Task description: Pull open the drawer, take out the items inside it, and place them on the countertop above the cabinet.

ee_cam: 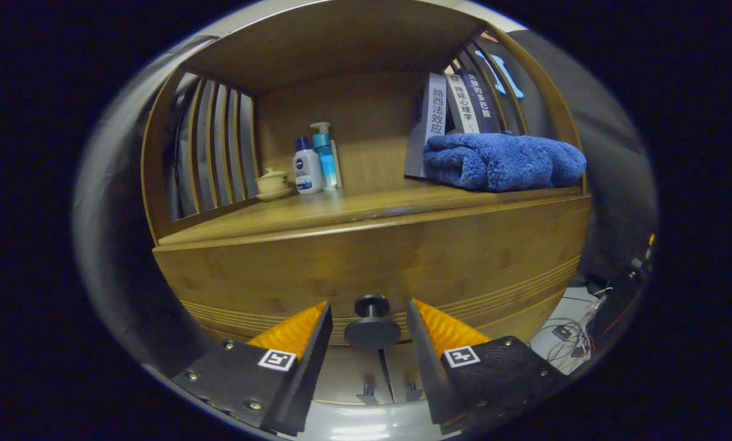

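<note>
At lower centre of the frame, the claw (370, 334) stands wide around the closed wooden drawer's (372, 269) round black knob (372, 327), apparently about to grip it and pull toward the camera.

tool (370, 318) level, fingers spread apart

The camera sits on the gripper (369, 318) and looks forward along its two fingers, which show open at the bottom of the picture. It faces the wooden cabinet (372, 257) straight on, very near the drawer knob (372, 323). It looks a bit upward, so the shelf (316, 211) fills the upper middle.
</note>
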